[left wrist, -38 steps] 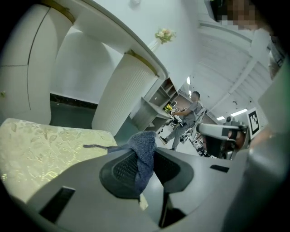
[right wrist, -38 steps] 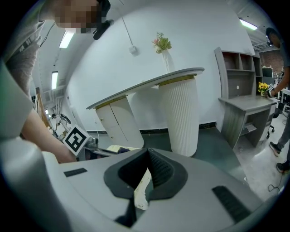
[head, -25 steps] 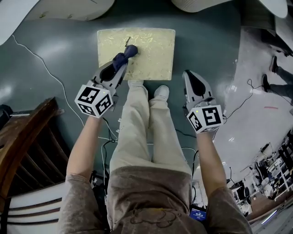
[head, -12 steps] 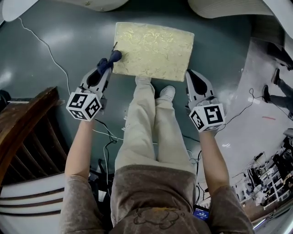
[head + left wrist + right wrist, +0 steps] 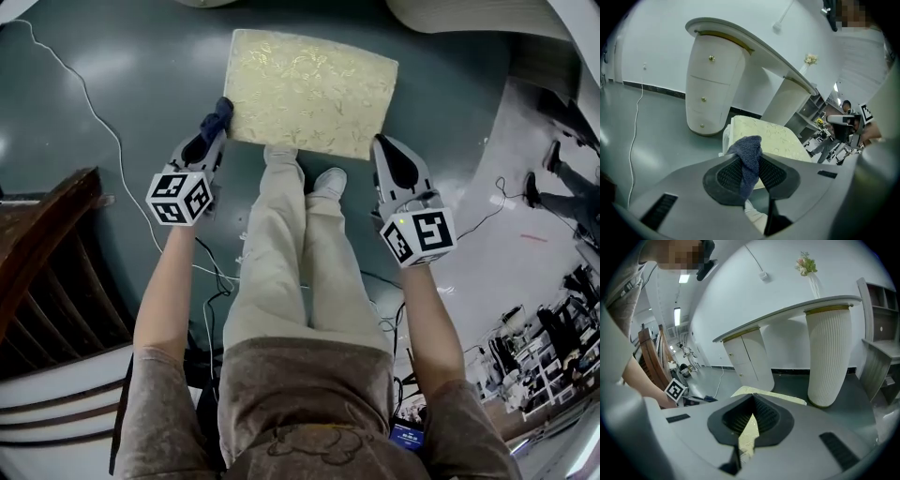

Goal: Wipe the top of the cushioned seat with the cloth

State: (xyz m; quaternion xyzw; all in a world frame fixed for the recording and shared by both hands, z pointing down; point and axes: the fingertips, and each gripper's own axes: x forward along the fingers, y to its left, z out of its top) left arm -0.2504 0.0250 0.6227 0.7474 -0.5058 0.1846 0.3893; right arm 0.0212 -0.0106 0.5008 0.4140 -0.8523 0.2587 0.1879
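Note:
The cushioned seat [image 5: 309, 89] is a pale yellow patterned pad on the dark floor in front of my feet. My left gripper [image 5: 216, 122] is shut on a dark blue cloth [image 5: 219, 114] and hangs just off the seat's left front corner, over the floor. In the left gripper view the cloth [image 5: 749, 157] is bunched between the pads, with the seat [image 5: 776, 138] beyond it. My right gripper [image 5: 385, 150] is shut on nothing and sits by the seat's right front corner. Through its narrow slit the right gripper [image 5: 751, 411] view shows the seat [image 5: 768, 394].
My shoes [image 5: 328, 180] stand at the seat's front edge. A dark wooden chair [image 5: 47, 253] is at the left and a white cable [image 5: 103, 127] trails across the floor. White desk pedestals [image 5: 710, 89] [image 5: 829, 352] rise behind the seat.
My left gripper has carried the cloth from the top of the seat leftward, off its left edge. The right gripper has stayed beside the right front corner.

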